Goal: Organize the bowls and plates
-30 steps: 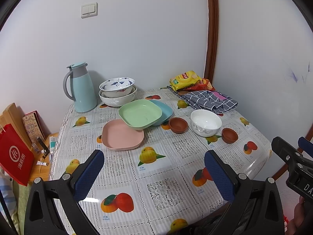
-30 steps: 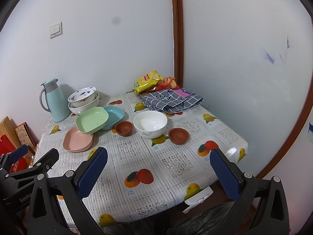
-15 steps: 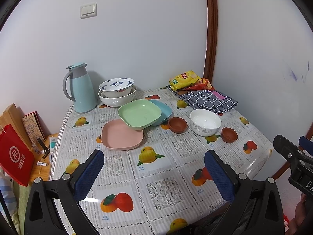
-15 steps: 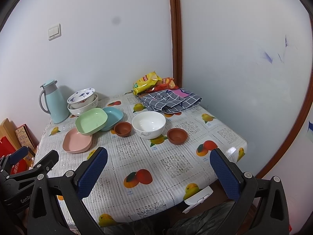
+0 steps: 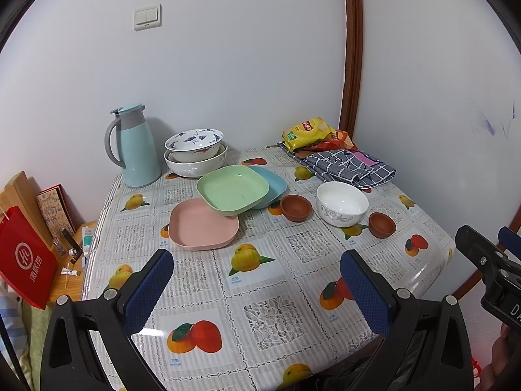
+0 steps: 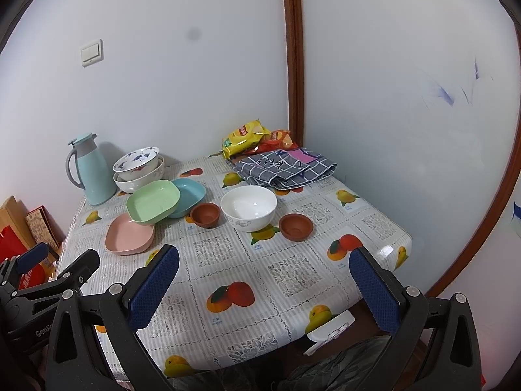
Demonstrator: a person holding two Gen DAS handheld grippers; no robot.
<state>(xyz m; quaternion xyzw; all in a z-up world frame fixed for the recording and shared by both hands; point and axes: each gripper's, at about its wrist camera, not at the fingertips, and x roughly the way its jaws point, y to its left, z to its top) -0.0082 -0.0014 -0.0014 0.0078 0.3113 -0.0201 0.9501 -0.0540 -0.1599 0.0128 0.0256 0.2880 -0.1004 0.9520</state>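
Bench (image 5: 276, 293) fills the lower half of my left wrist view, covered in a fruit-print cloth. My left gripper (image 5: 257, 290) hovers over its near edge at the bottom of the frame, jaws spread wide and holding nothing. At centre frame the green plate (image 5: 232, 189) sits tilted, overlapping the pink plate (image 5: 203, 224) below-left and the blue plate (image 5: 272, 184) to its right. Above them, two patterned bowls (image 5: 195, 153) are nested beside a light blue jug (image 5: 133, 146). Right of centre I see a small brown bowl (image 5: 295, 207), the white bowl (image 5: 342, 202) and a second brown bowl (image 5: 382, 224) in a loose row. A checked cloth (image 5: 348, 166) and snack bags (image 5: 309, 132) lie near the upper right corner of the bench.

From the right wrist view, my right gripper (image 6: 265, 288) is likewise wide open and empty at the bottom, above the bench (image 6: 293, 277). The white bowl (image 6: 249, 207) sits centre frame between the two brown bowls (image 6: 205, 215), (image 6: 295, 226). The plates are at centre left: green (image 6: 153, 201), pink (image 6: 129, 238), blue (image 6: 190, 194). The left gripper's body (image 6: 42, 290) shows at lower left.
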